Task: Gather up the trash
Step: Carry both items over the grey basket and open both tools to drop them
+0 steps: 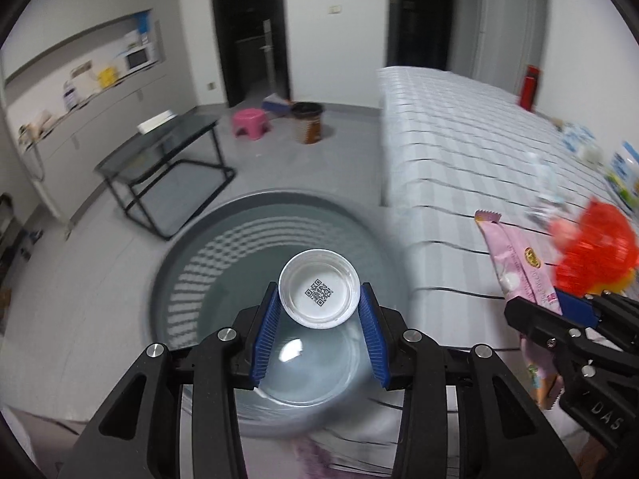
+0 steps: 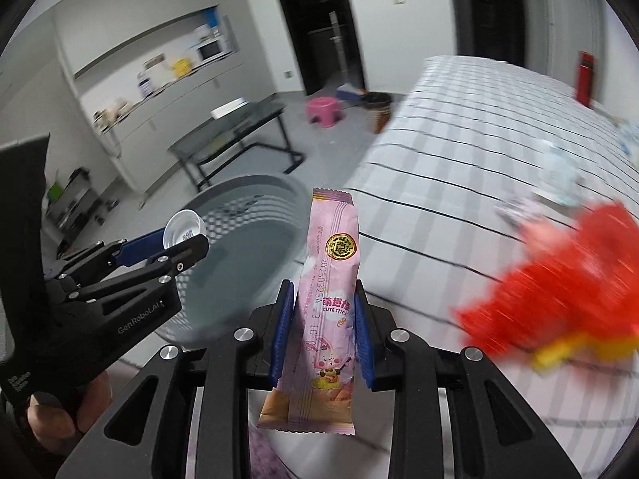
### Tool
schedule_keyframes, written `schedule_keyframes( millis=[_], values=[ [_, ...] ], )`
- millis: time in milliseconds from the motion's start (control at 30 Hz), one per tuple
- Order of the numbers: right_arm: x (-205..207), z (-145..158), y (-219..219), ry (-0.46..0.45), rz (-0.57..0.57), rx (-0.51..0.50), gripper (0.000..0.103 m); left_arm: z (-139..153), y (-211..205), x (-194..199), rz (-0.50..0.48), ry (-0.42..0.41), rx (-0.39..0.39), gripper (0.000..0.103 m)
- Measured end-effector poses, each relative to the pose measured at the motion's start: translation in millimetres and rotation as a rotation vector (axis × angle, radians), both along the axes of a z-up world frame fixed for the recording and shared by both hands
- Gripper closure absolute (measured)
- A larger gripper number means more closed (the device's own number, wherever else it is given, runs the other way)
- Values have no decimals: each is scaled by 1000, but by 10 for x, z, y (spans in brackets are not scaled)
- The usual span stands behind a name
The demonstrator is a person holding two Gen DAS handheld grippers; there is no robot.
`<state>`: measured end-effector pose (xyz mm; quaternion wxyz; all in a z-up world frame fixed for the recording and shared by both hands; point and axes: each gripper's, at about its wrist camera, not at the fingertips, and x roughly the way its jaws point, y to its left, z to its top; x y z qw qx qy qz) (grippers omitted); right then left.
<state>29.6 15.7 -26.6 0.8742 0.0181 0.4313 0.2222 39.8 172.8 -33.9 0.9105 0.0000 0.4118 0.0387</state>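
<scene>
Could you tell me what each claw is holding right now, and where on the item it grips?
The left claw grips a clear plastic cup by its sides near the base. The right claw grips a pink snack wrapper across its middle.

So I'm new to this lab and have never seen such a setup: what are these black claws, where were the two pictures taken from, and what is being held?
There is no robot: a person carries a hand-held gripper in each hand, and a fisheye camera on each looks out along its two blue-padded fingers. The left hand-held gripper is shut on a clear plastic cup, seen bottom-first, over a grey mesh bin. The right hand-held gripper is shut on a pink snack wrapper. Each camera also catches the other gripper at its edge. Beside them is a bed with a striped sheet, where a red bag and other blurred litter lie.
</scene>
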Motion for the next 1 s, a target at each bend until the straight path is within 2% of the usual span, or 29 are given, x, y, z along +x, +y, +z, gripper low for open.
schedule_keyframes(
  millis=[167, 367, 733, 767, 833, 867, 933, 1000],
  values=[
    [325, -113, 506, 33, 75, 2, 75, -221, 485, 215, 68, 51, 1, 64],
    [547, -217, 915, 71, 129, -14, 75, -431, 766, 340, 94, 103, -29, 64],
    [689, -336, 1097, 96, 150, -34, 74, -583, 927, 444, 96, 127, -58, 62],
    [690, -334, 1111, 93, 150, -36, 73, -585, 930, 447, 97, 126, -57, 61],
    [699, -320, 1140, 90, 151, -43, 69, -587, 955, 448, 104, 123, -55, 48],
    [698, -317, 1139, 87, 149, -44, 65, -588, 956, 459, 107, 121, -55, 45],
    [703, -303, 1132, 79, 145, -42, 48, -573, 962, 433, 109, 116, -55, 40],
    [696, -282, 1116, 67, 139, -39, 46, -570, 965, 425, 112, 115, -56, 38]
  ],
)
